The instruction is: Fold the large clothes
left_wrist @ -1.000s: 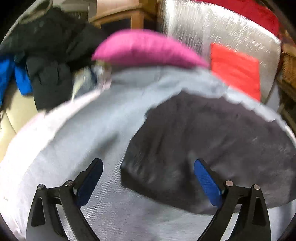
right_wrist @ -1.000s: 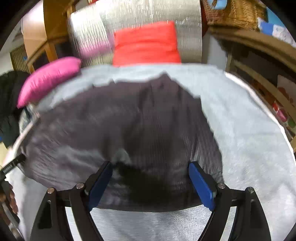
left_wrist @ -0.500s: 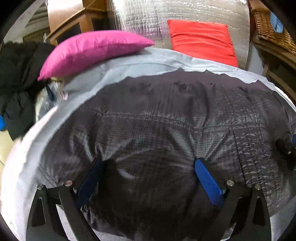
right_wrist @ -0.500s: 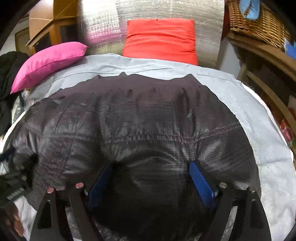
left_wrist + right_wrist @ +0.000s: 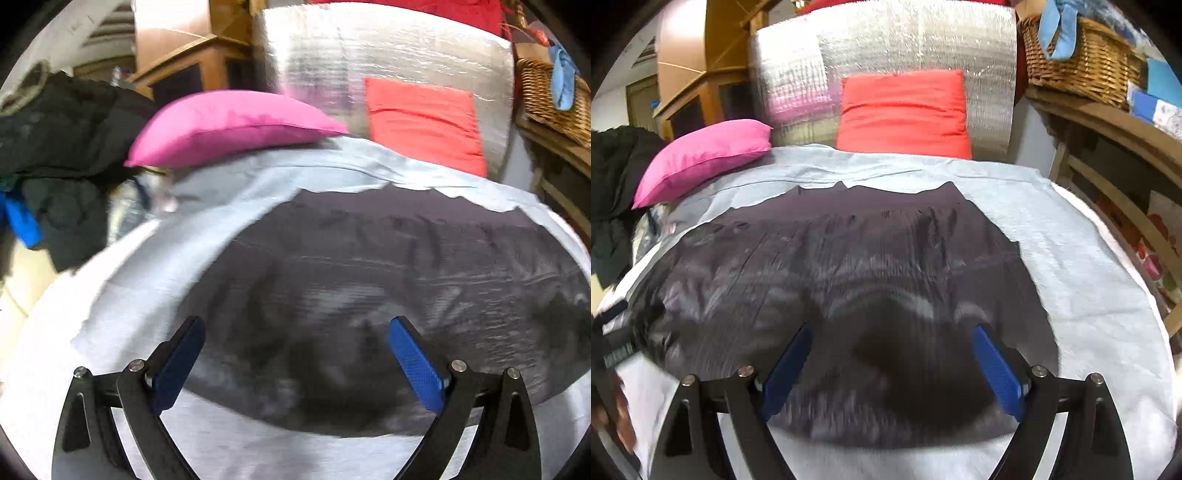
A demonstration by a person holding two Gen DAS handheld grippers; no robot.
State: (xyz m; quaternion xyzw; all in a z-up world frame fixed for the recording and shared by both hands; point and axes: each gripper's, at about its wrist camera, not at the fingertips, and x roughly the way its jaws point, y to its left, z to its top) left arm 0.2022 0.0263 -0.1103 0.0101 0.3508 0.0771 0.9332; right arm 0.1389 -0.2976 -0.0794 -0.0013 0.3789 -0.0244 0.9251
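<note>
A large dark grey garment point(image 5: 388, 258) lies spread flat on a pale blue sheet point(image 5: 129, 295) over the bed. My left gripper point(image 5: 295, 325) hovers open over the garment's near left part, nothing between its blue pads point(image 5: 413, 365). In the right wrist view the same garment point(image 5: 831, 258) fills the middle. My right gripper point(image 5: 892, 330) hangs over its near edge with jaws wide and still opening. Cloth lies below the pads point(image 5: 995, 369), not pinched between them.
A pink pillow point(image 5: 701, 155) and a red cushion point(image 5: 905, 114) sit at the head of the bed against a silver foil panel point(image 5: 886, 44). Dark clothes point(image 5: 62, 147) pile up at the left. A wicker basket point(image 5: 1078, 59) and wooden shelves stand at the right.
Both views are blurred by motion. The left gripper swung over the garment's middle, then back toward its left side. The right gripper drew back toward the garment's near edge.
</note>
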